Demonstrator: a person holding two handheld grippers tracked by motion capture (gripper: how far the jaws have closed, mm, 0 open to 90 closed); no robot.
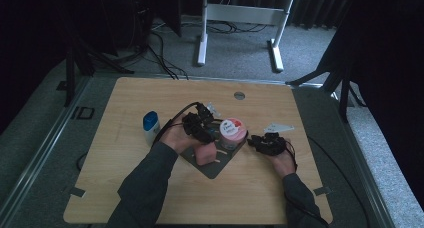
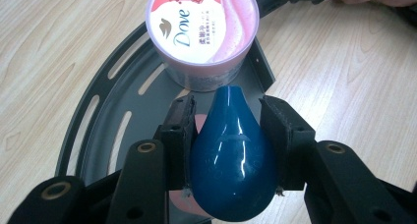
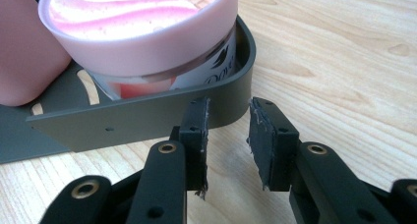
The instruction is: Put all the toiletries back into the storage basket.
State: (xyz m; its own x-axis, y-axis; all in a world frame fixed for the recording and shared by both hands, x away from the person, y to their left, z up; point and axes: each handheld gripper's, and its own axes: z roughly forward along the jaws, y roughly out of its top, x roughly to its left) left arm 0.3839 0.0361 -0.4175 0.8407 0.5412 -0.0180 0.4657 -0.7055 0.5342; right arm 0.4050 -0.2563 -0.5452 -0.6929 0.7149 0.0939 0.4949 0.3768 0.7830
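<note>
One dark grey tray (image 1: 212, 167) sits on the desk (image 1: 125, 188), carrying one pink Dove tub (image 2: 204, 30) and one pink block (image 1: 205, 153). One white bottle with a blue cap (image 1: 150, 126) stands on the desk well out to the far side of the left gripper (image 2: 227, 121).

That left gripper is clamped on one blue teardrop-shaped bulb (image 2: 231, 160), a jaw pressing each flank. The bulb's long axis runs along the jaws, its narrow tip pointing ahead and ending just short of the tub's wall, over the tray floor.

The right gripper (image 3: 228, 130) has its jaws apart with nothing between them, low over bare desk. The tray's upright wall is directly ahead of its fingertips, the curved corner just beyond, and open wood stretches to the jaws' right.
</note>
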